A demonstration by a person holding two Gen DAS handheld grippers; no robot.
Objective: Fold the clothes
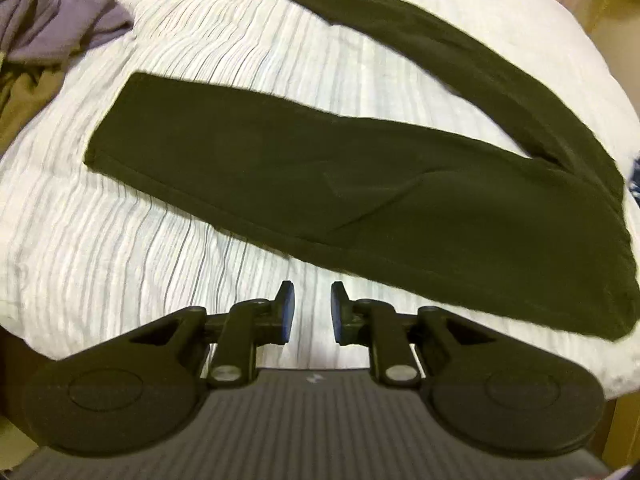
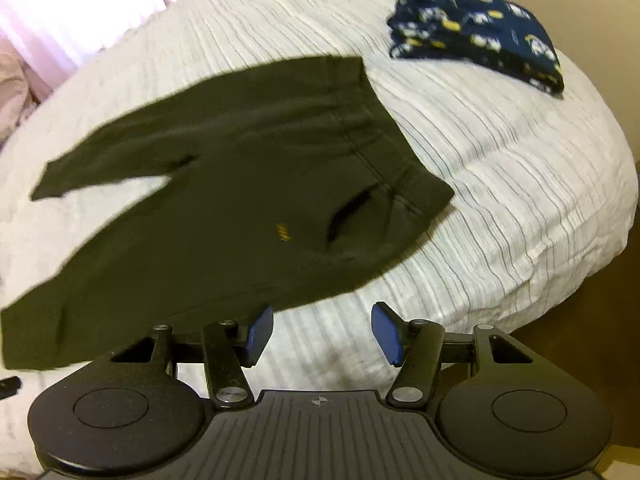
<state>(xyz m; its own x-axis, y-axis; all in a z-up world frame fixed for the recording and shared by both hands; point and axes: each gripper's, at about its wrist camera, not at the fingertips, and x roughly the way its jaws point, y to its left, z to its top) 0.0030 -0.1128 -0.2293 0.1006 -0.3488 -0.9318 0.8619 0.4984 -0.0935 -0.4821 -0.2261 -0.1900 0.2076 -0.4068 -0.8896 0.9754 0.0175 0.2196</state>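
While the dark trousers [image 1: 360, 184] lie spread flat on the striped bedcover [image 1: 132, 248], neither tool is carrying anything. The left tool [image 1: 311, 309] hovers just off the trousers' near edge with its pads a narrow gap apart and only bedcover showing between them; the right tool [image 2: 322, 330] stands released, pads well apart, just off the near edge by the waistband [image 2: 376, 140], with nothing between them either.

Measured from the trousers, the two legs splay apart in a V, one leg running to the far side of the bed, the other nearer the tools. A folded navy patterned garment [image 2: 480, 36] sits well beyond the waistband end, and a crumpled grey garment [image 1: 60, 20] lies past the leg cuffs on top of a tan cloth [image 1: 28, 100].

The step in hand looks like the first fold: bringing one leg over the other. To do it well, I would take the far leg at two places, one near its cuff and one near the crotch, pinch only that single layer, lift just enough to clear the cloth, and lay its seam along the near leg's seam. Keeping both tools level with one another should prevent a twist, and the waistband should stay flat.
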